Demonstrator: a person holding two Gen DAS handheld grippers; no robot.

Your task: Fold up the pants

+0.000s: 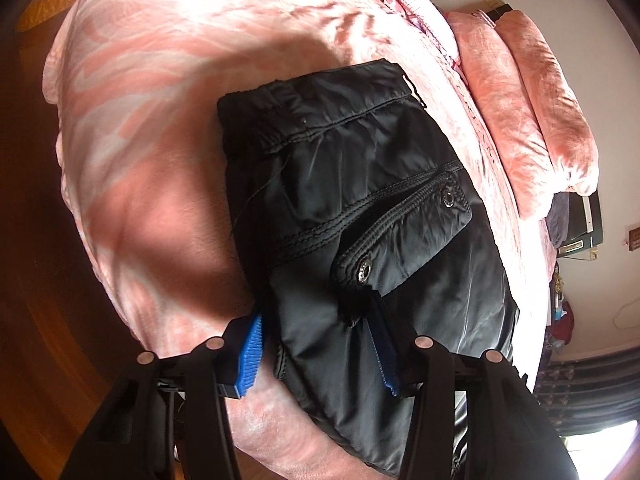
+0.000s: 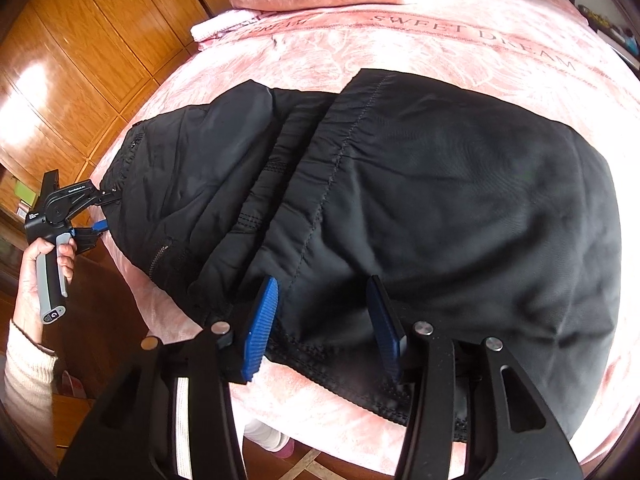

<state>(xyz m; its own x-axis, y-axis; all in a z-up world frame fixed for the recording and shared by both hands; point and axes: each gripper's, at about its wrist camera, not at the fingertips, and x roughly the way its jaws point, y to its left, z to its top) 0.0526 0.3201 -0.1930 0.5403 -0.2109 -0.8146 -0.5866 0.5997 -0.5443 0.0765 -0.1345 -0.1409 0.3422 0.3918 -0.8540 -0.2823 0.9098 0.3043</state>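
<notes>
Black padded pants (image 1: 372,216) lie folded on a pink bed. In the left wrist view a flap pocket with two metal snaps (image 1: 404,236) faces up, and the elastic waistband is at the far end. My left gripper (image 1: 320,350) is open, its blue pads either side of the pants' near edge. In the right wrist view the pants (image 2: 420,208) spread wide, a leg layer folded over. My right gripper (image 2: 324,328) is open with the pants' hem edge between its pads. The left gripper (image 2: 94,214) also shows there at the pants' left end, held by a hand.
The bed has a pink patterned blanket (image 1: 152,92) with "SWEET DREAM" lettering (image 2: 472,40). Pink pillows (image 1: 532,104) and a folded towel (image 2: 224,26) lie at the head. A wooden wardrobe (image 2: 80,60) stands to the left. Wooden floor surrounds the bed.
</notes>
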